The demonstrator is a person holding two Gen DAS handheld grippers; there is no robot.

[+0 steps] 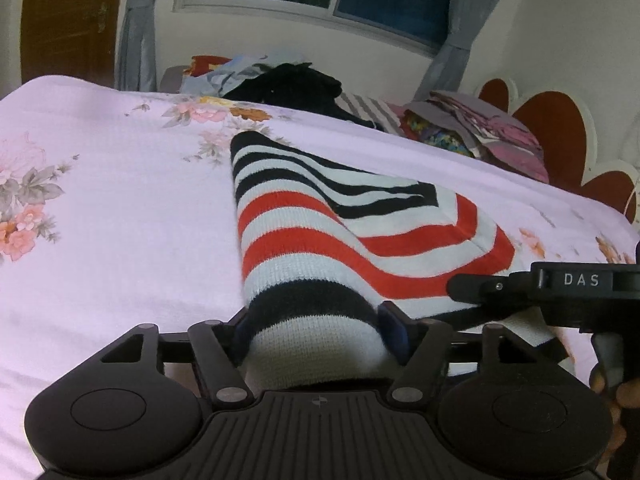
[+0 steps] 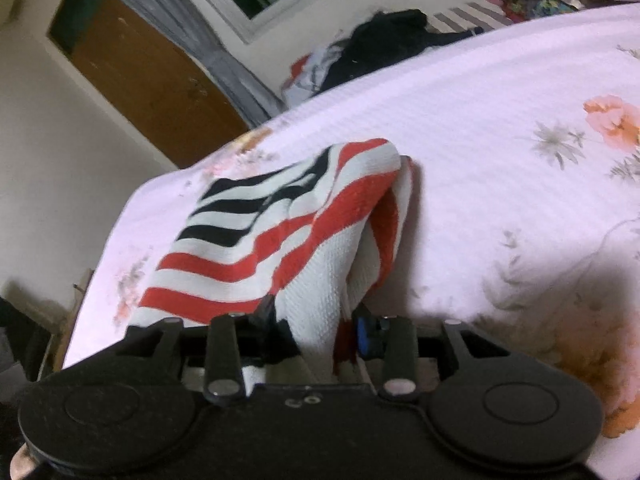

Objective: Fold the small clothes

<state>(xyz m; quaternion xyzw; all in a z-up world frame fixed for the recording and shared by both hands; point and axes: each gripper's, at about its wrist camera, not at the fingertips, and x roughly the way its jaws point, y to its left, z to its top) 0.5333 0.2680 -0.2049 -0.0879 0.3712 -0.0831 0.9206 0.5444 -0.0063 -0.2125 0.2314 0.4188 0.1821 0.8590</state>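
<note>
Both the left gripper [image 1: 316, 330] and right gripper [image 2: 316, 320] had fingers closed on the striped garment [image 1: 320, 224], its far end ahead on the bed [image 1: 120, 240]. You did best to keep both corners level and carry them forward together.

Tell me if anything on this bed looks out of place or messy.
Nothing looks damaged. The striped garment is mid-fold, gripped by the left gripper and right gripper. Only the unfolded clothes pile heaped at the bed's far edge looks untidy.
</note>
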